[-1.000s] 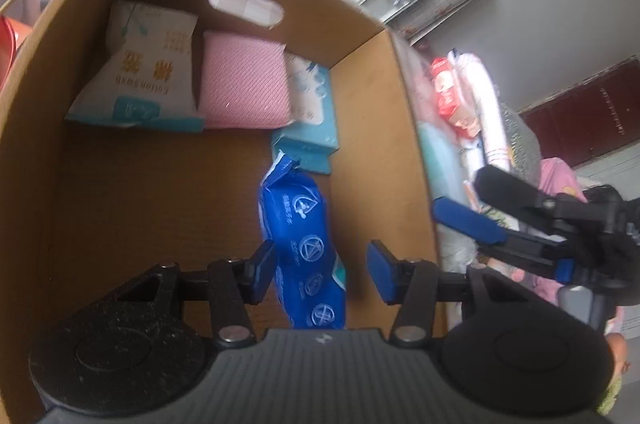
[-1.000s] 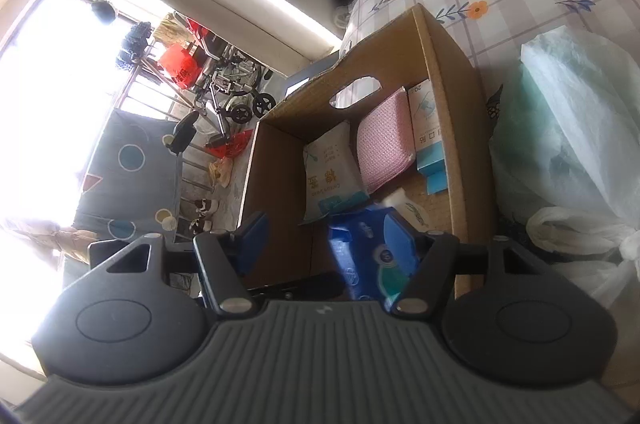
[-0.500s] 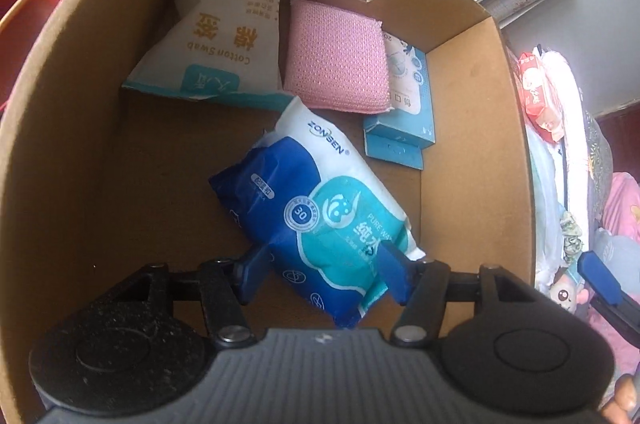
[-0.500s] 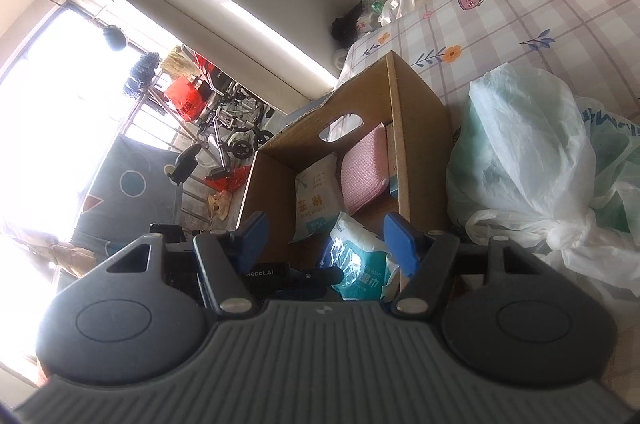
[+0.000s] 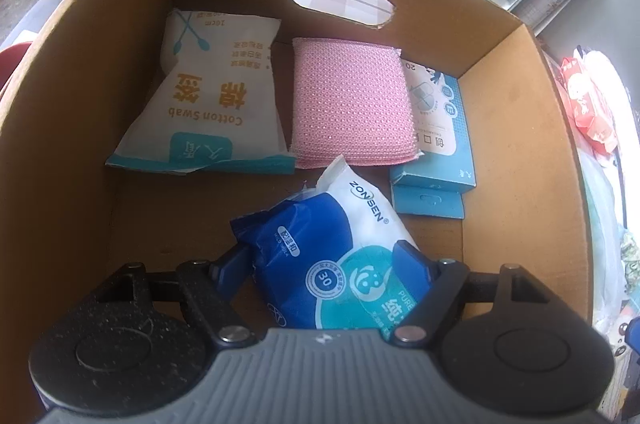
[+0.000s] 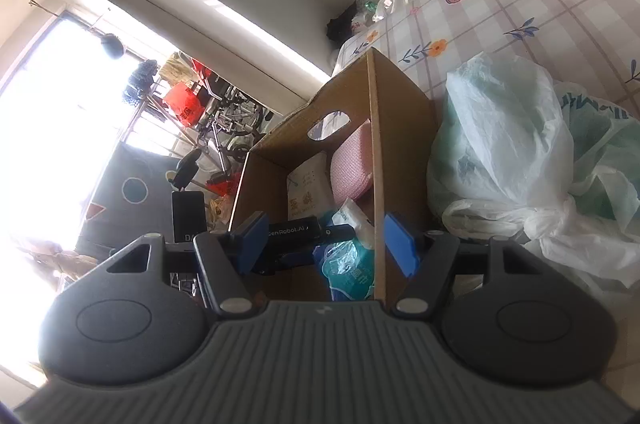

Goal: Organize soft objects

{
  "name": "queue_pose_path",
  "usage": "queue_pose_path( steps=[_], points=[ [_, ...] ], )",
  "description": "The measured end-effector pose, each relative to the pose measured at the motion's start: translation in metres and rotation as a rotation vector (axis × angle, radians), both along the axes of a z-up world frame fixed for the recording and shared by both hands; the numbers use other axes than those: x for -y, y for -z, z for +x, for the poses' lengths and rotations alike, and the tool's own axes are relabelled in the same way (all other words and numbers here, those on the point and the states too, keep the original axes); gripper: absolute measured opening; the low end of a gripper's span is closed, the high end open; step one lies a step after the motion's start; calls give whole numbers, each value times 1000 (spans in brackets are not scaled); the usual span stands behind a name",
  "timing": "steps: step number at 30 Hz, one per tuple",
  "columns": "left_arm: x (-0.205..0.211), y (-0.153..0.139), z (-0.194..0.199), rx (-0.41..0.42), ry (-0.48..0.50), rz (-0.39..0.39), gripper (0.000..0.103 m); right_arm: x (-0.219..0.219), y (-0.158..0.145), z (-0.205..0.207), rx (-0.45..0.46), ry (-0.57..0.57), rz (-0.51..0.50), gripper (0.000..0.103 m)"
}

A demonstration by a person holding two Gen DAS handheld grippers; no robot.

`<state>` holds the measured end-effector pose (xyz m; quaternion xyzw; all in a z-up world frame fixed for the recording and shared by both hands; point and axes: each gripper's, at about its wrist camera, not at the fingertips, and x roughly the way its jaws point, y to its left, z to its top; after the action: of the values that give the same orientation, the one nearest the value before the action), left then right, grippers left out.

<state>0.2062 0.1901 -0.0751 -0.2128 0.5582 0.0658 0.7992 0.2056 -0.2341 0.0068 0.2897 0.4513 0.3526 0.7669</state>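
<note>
Wipes pack (image 5: 340,256), blue & white, sits in the box (image 5: 516,128) w/ my left claw (image 5: 326,264) pointing down over it. Jaws have just been opening: the pack is between them and they look clear of its sides, tho the right pad overlaps the wrapper in the left cam so I can't be 100% sure of contact there. Pack lies tilted on the box floor, near end under the claw, far white end reaching toward the pink sponge (image 5: 350,104). Along the back wall, L to R: cotton swab bag (image 5: 208,104), sponge, blue carton (image 5: 440,128), all just beside one another, leaning on the wall below the handle cutout.

My right claw (image 6: 326,244) is outside the box, jaws apart, nothing in them; box's side wall edge shows between them from the right cam. Plastic bags (image 6: 520,152) are piled just beside the box on a checked cloth (image 6: 560,4).
</note>
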Motion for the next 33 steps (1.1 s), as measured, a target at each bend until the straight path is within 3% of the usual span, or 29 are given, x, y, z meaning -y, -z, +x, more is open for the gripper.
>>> queue_pose_path(
  steps=[4,6,8,16,24,27,33],
  points=[
    [12,1,-1,23,106,-28,74,6,6,3,-13,14,-1,65],
    [20,0,-1,45,161,-30,64,6,10,3,-23,12,2,65],
    [26,1,0,45,200,-47,64,6,12,3,-32,5,4,65],
    [38,1,8,89,206,-67,64,10,14,-2,-32,12,7,65],
    [35,-3,14,112,144,-111,65,23,20,-7,-36,44,-3,65],
    [23,-21,-1,144,114,-140,69,31,19,-12,-21,61,-8,65],
    [16,-47,-54,153,110,-119,71,43,23,-27,17,79,-41,65]
  ],
)
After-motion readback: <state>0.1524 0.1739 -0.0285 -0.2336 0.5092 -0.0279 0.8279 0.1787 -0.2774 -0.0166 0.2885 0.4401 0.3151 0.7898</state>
